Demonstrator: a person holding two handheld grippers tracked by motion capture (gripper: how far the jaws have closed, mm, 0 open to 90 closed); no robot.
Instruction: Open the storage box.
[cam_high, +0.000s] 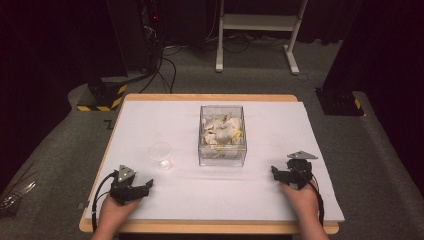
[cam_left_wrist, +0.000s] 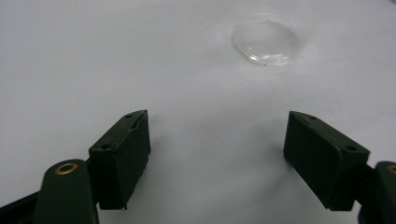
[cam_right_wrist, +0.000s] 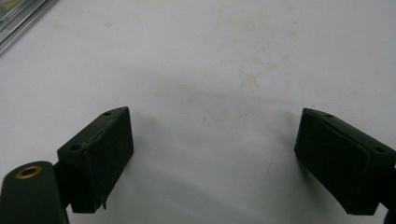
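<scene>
Room: dark space, grey carpet, a white frame stand (cam_high: 260, 30) at the back, cables on the floor.
Desk (cam_high: 165, 200): wooden top under a white sheet, seen from the high view.
Box (cam_high: 222, 136): clear plastic, at the middle of the desk toward the far edge, filled with crumpled white and yellow scraps (cam_high: 221, 131).
Cup (cam_high: 161, 155): clear, empty as far as I can tell, upright, just left of the box and nearer the front edge.
Left gripper (cam_high: 148, 185): near the front left corner, resting low on the sheet, pointing toward the cup but apart from it.
Right gripper (cam_high: 274, 171): near the front right corner, well apart from the box.
Left gripper view: both jaws stand wide with only bare sheet between them; the cup sits ahead and to the right, untouched.
Right gripper view: jaws wide apart, nothing held; faintly stained sheet below, a corner of the box at the top left edge.
Progress: judged as the very start. Nothing is gripped and nothing lies in the cup; reaching, picking and any moving of scraps are all left.
</scene>
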